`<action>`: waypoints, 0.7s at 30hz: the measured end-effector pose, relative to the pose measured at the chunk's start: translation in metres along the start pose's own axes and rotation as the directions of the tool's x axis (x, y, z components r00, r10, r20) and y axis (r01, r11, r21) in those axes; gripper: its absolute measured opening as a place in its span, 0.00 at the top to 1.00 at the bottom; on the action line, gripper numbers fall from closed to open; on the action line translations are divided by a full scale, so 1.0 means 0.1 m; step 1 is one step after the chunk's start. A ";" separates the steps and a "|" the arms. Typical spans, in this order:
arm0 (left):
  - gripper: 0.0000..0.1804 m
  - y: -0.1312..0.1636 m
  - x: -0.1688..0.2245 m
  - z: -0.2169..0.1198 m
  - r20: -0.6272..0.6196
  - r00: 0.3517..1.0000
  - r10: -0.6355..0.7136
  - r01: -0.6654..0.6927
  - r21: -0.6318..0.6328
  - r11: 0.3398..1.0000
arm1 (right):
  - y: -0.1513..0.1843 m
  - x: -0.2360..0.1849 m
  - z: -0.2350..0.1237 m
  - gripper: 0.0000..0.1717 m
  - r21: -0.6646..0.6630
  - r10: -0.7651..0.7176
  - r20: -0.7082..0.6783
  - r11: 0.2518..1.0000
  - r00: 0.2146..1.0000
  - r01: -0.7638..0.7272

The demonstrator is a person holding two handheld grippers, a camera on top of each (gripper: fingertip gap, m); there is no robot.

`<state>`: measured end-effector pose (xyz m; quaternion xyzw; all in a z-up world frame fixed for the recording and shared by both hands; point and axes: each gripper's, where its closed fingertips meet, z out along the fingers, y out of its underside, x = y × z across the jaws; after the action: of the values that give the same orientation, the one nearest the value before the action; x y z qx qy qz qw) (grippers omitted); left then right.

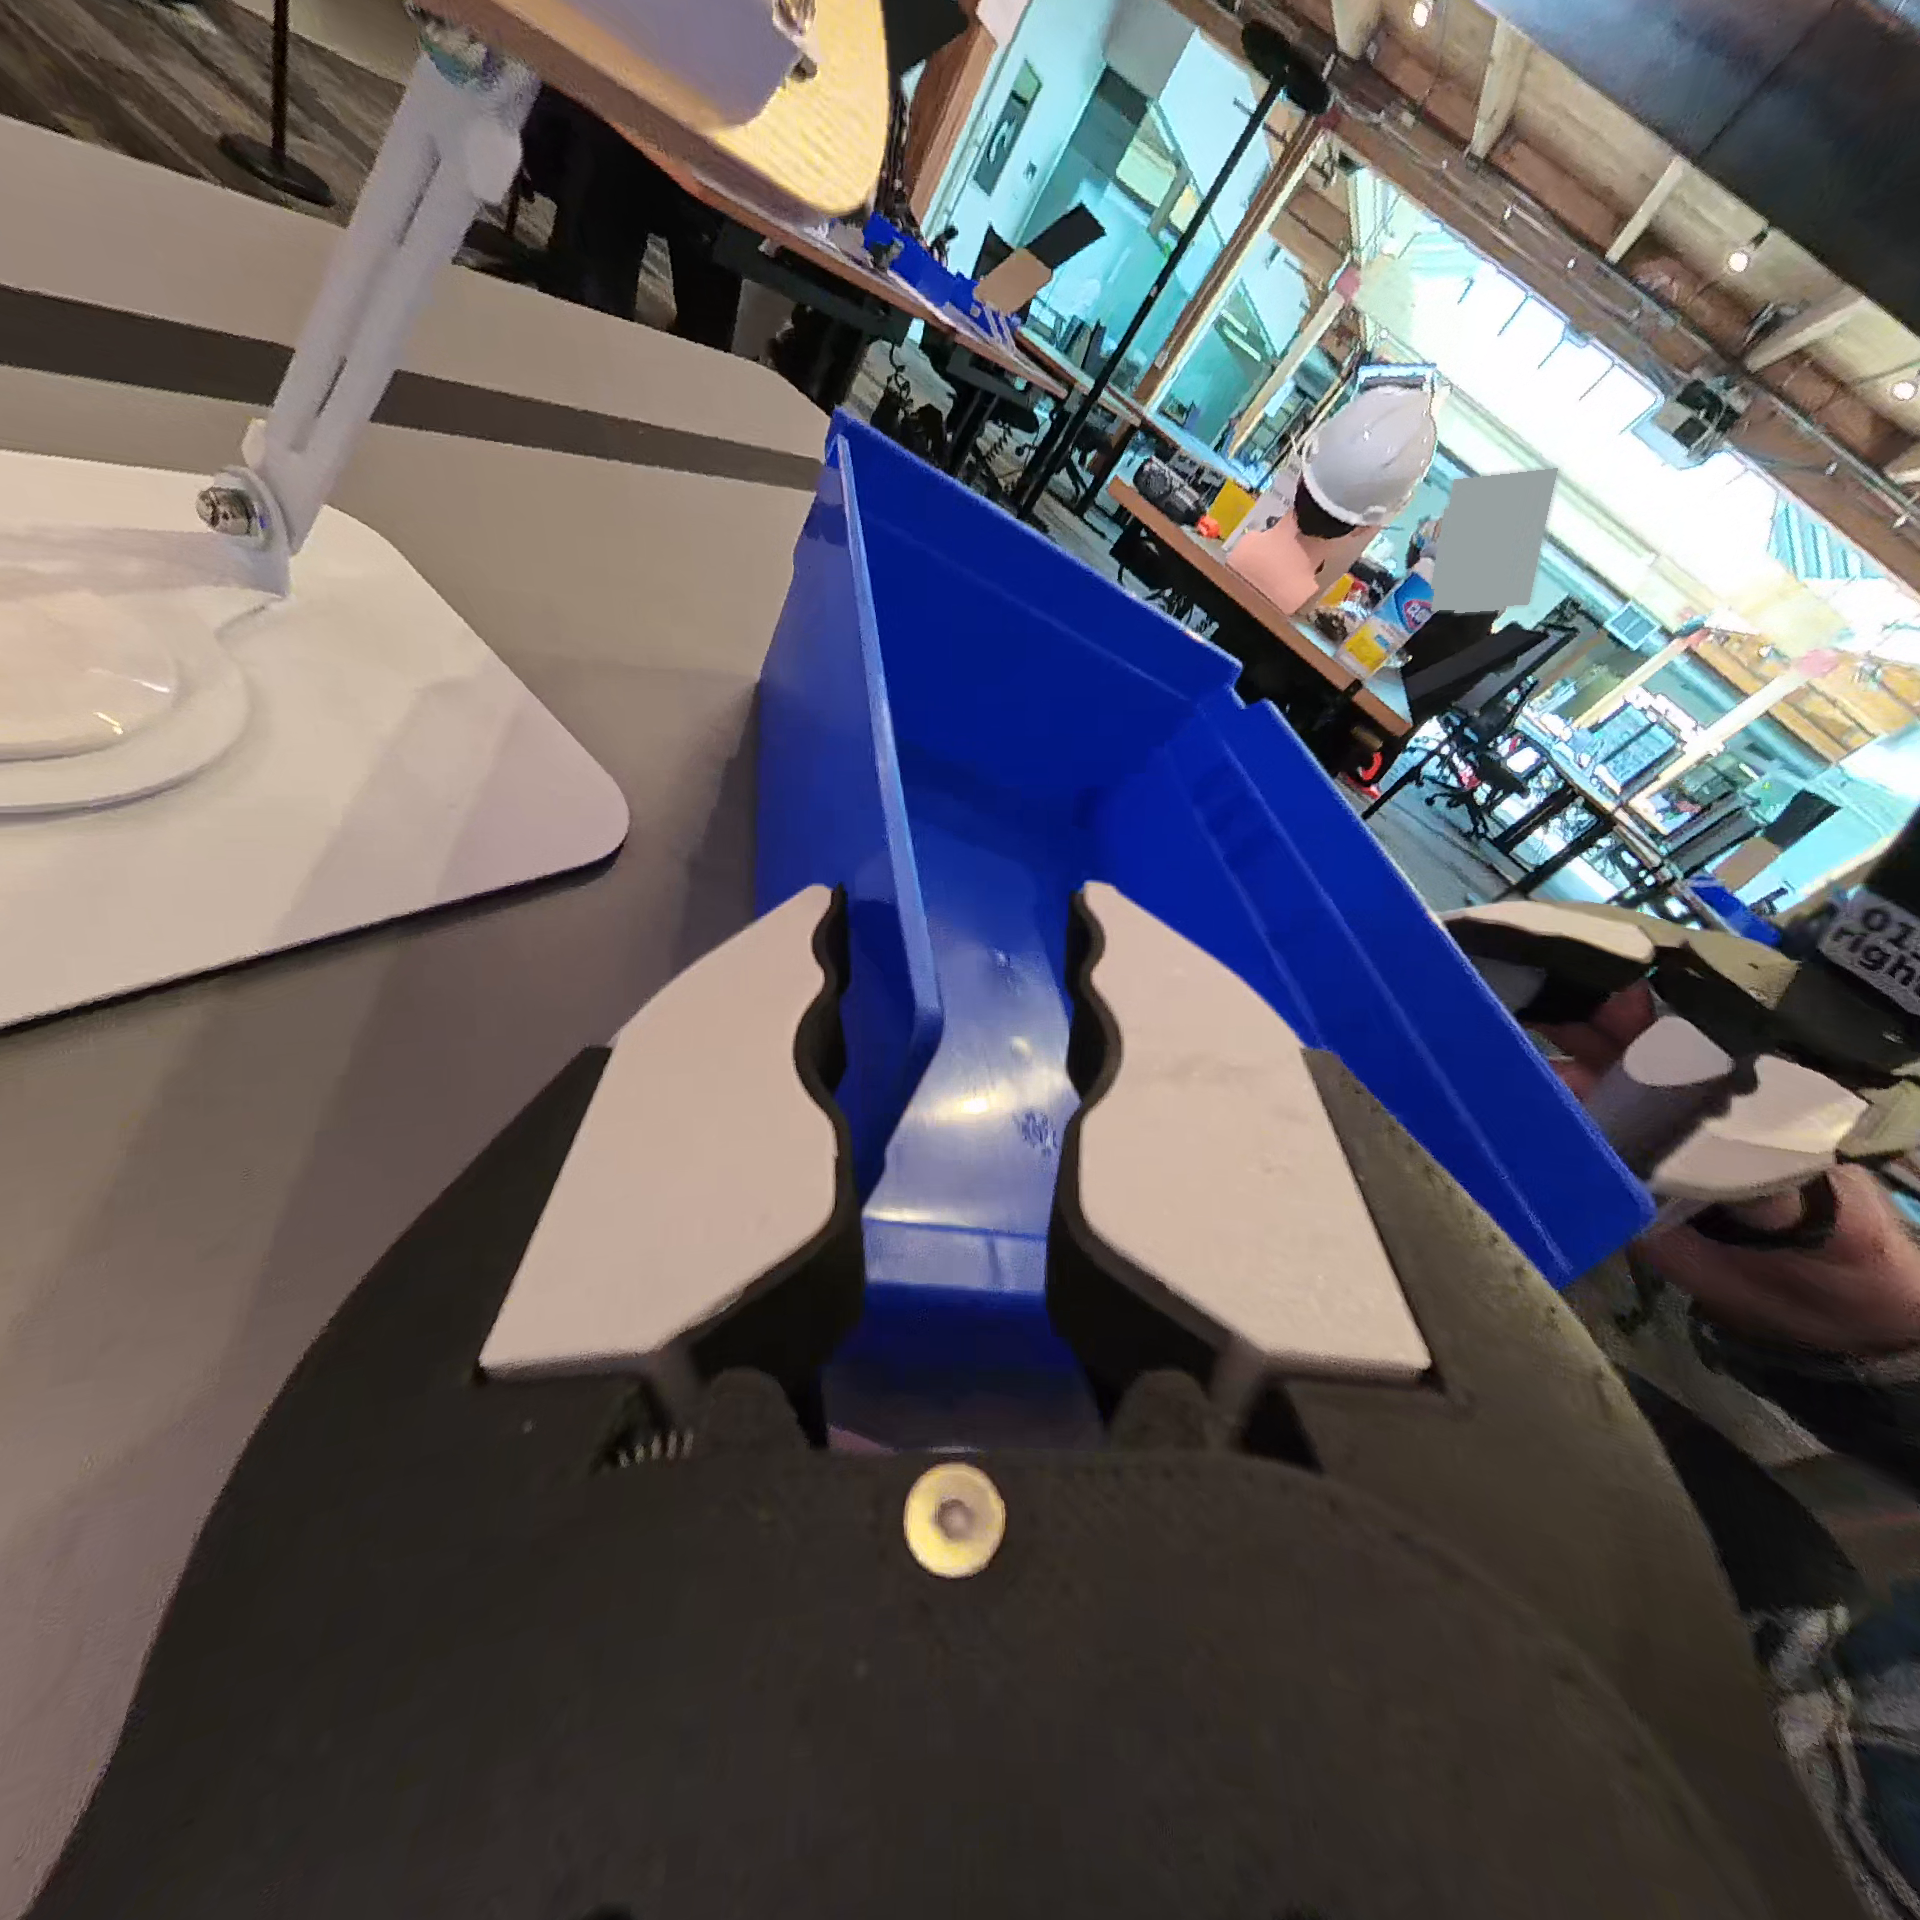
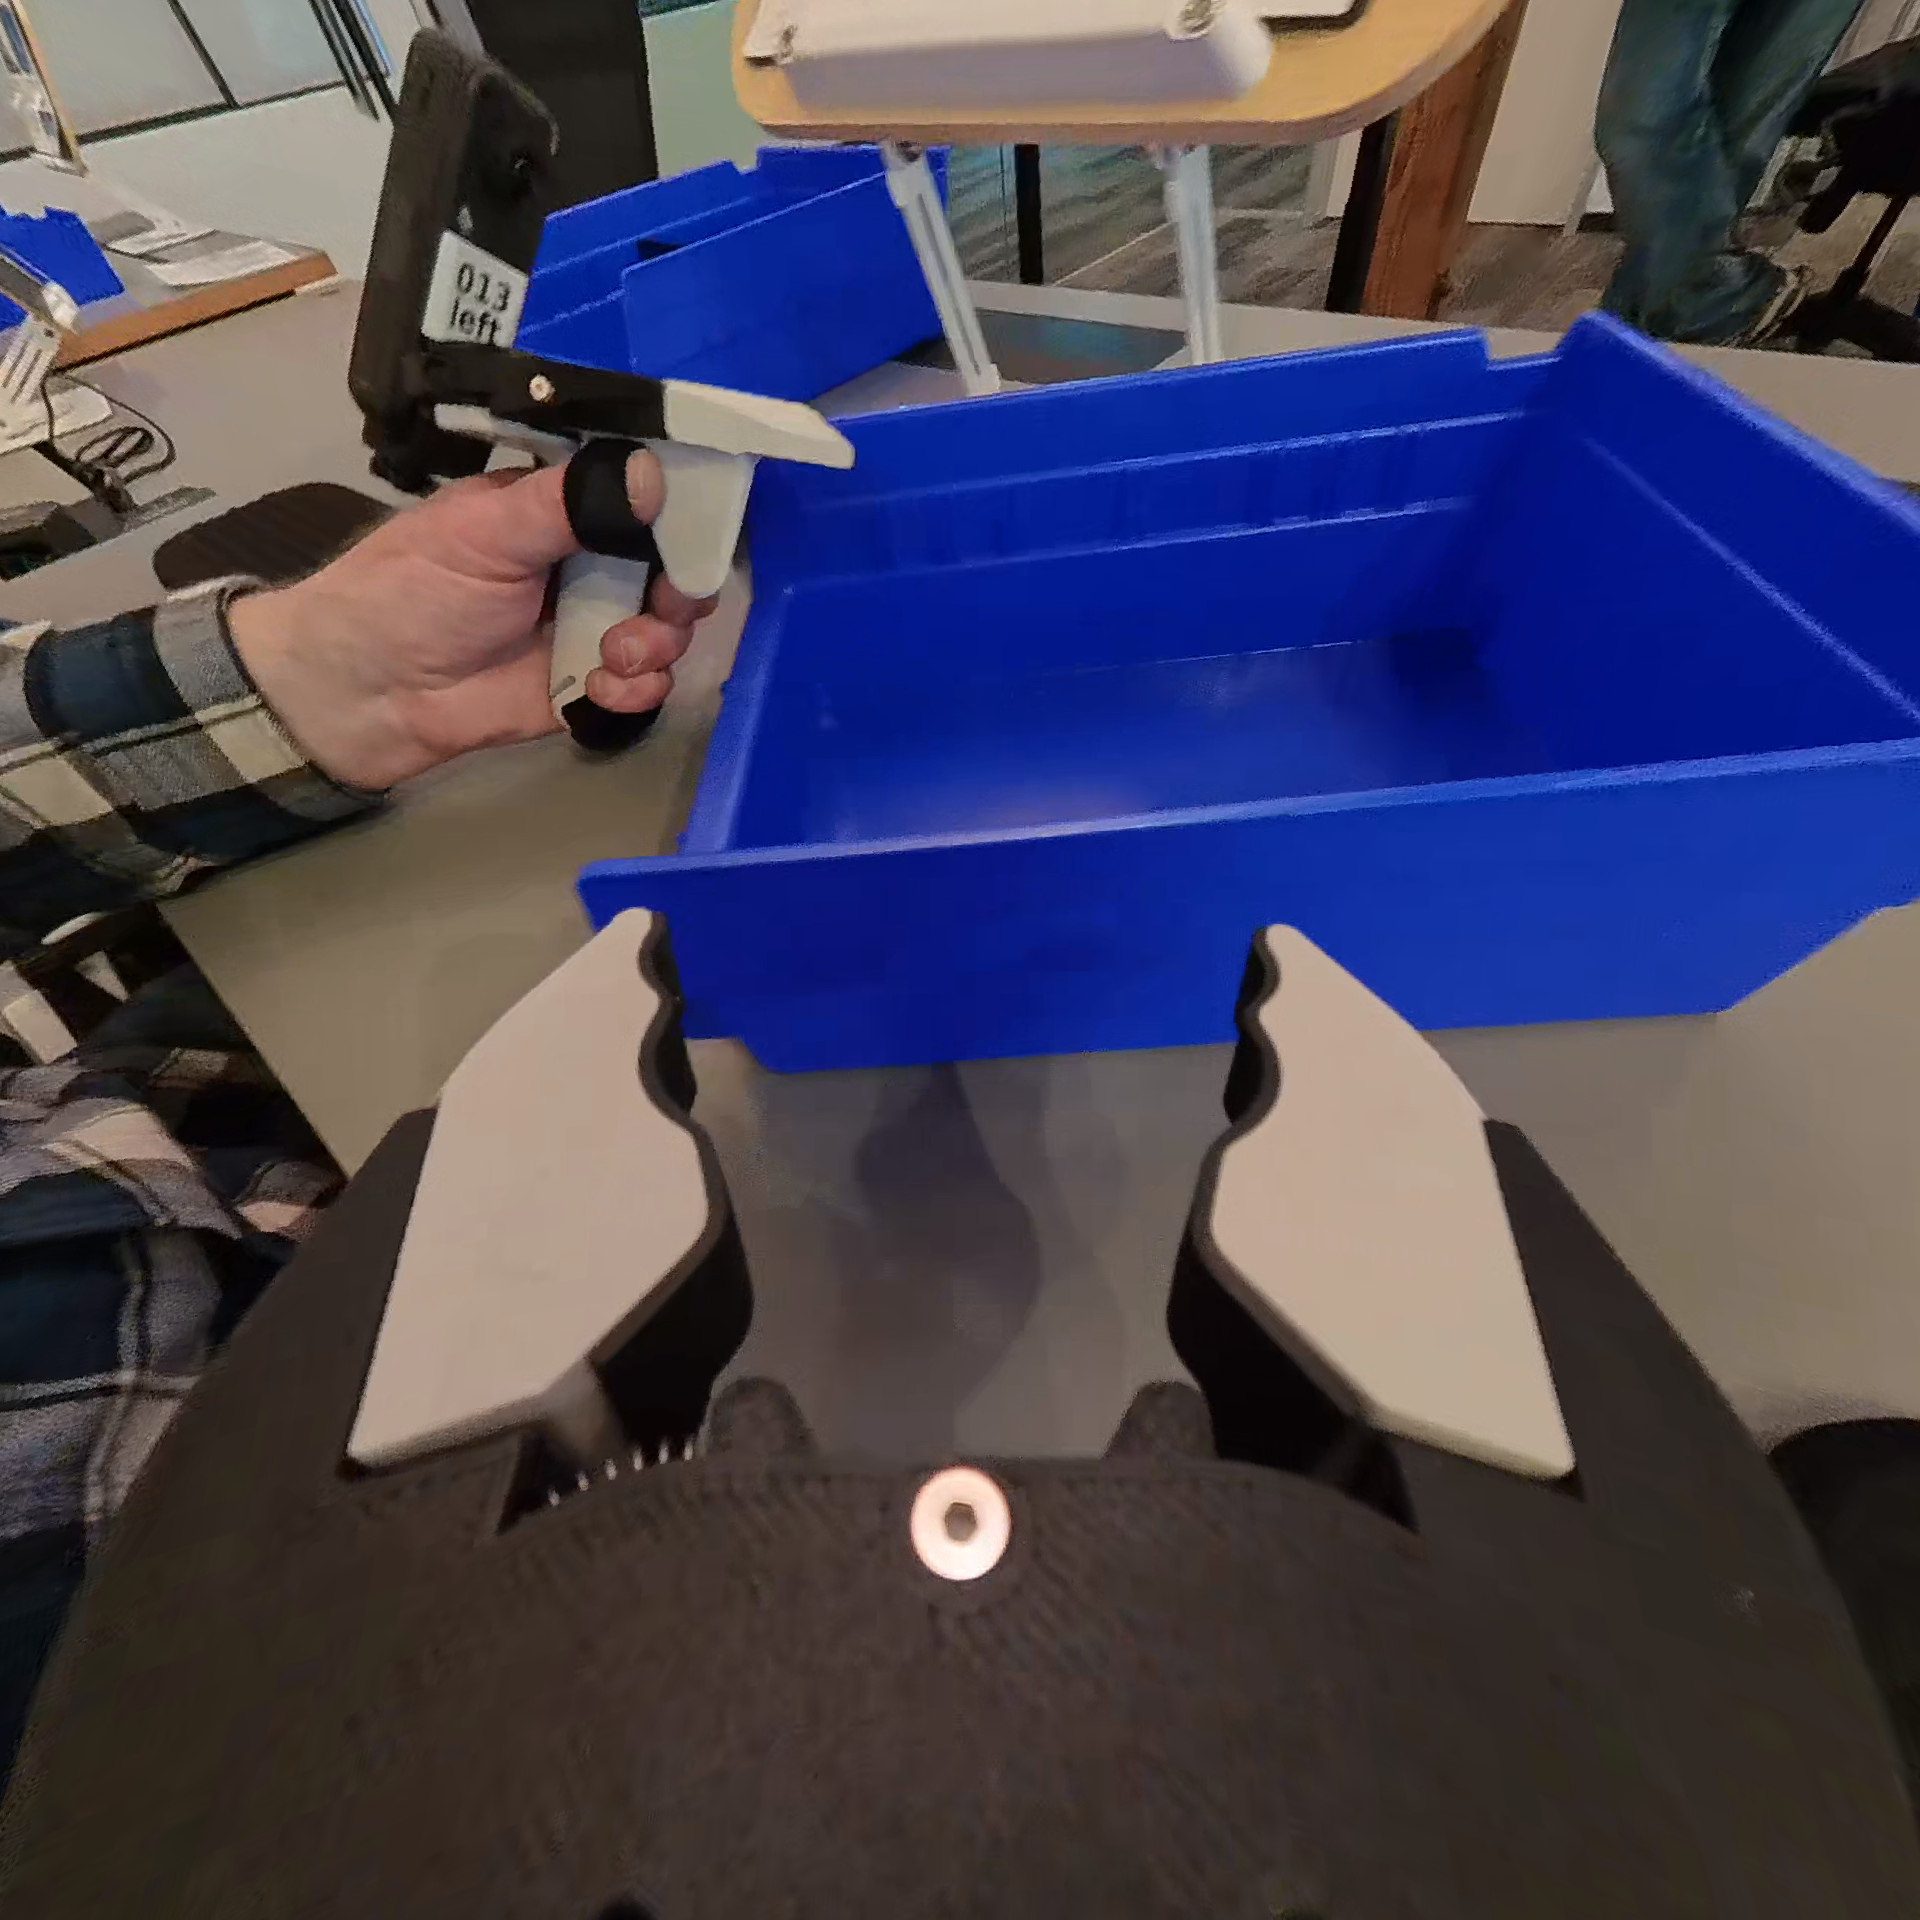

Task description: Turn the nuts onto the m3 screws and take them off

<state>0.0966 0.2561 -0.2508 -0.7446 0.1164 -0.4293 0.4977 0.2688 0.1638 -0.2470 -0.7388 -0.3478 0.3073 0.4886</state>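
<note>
Left wrist view: my left claw [image 1: 956, 997] straddles the side wall of the empty, rigid blue plastic bin [image 1: 1039, 675] at centre frame on the grey bench [image 1: 364, 1039], pads clear of it. It looks light, stiff and slick; I'd pinch that thin wall. My right claw [image 2: 961, 1018] gapes wide, bare, before its front wall.

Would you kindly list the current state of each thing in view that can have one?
left hand-held gripper: jaws open, straddling the bin's end wall, pads not pressing it.
right hand-held gripper: jaws wide open, holding nothing, just short of the bin's near wall.
blue bin: upright on the grey table, empty.
white stand: standing on the table beside the bin.
</note>
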 end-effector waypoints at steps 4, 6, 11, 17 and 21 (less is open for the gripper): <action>0.81 0.07 0.00 -0.08 -0.011 1.000 -0.025 0.025 -0.048 0.999 | 0.12 -0.26 0.19 0.33 -0.027 -0.020 -0.014 0.999 1.000 0.019; 0.81 0.10 0.04 -0.10 -0.015 1.000 -0.025 0.024 -0.061 0.998 | 0.17 -0.28 0.28 0.29 -0.051 -0.014 -0.019 0.999 1.000 0.013; 0.80 0.20 0.20 -0.08 -0.019 0.999 -0.029 0.027 -0.085 0.996 | 0.15 -0.03 0.21 0.38 -0.065 0.033 -0.064 0.997 0.997 -0.038; 0.83 0.30 0.39 0.18 -0.056 0.998 -0.042 0.033 -0.157 0.987 | 0.15 0.50 0.00 0.66 -0.157 0.024 -0.122 0.987 0.992 -0.044; 0.81 0.29 0.47 0.51 -0.070 0.997 -0.031 0.018 -0.175 0.984 | 0.16 0.98 -0.09 0.75 -0.255 0.027 -0.150 0.965 0.988 -0.065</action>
<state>0.1708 0.2464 -0.2574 -0.7707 0.1621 -0.4502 0.4208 0.3352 0.2344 -0.2698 -0.8246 -0.3311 0.2159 0.4047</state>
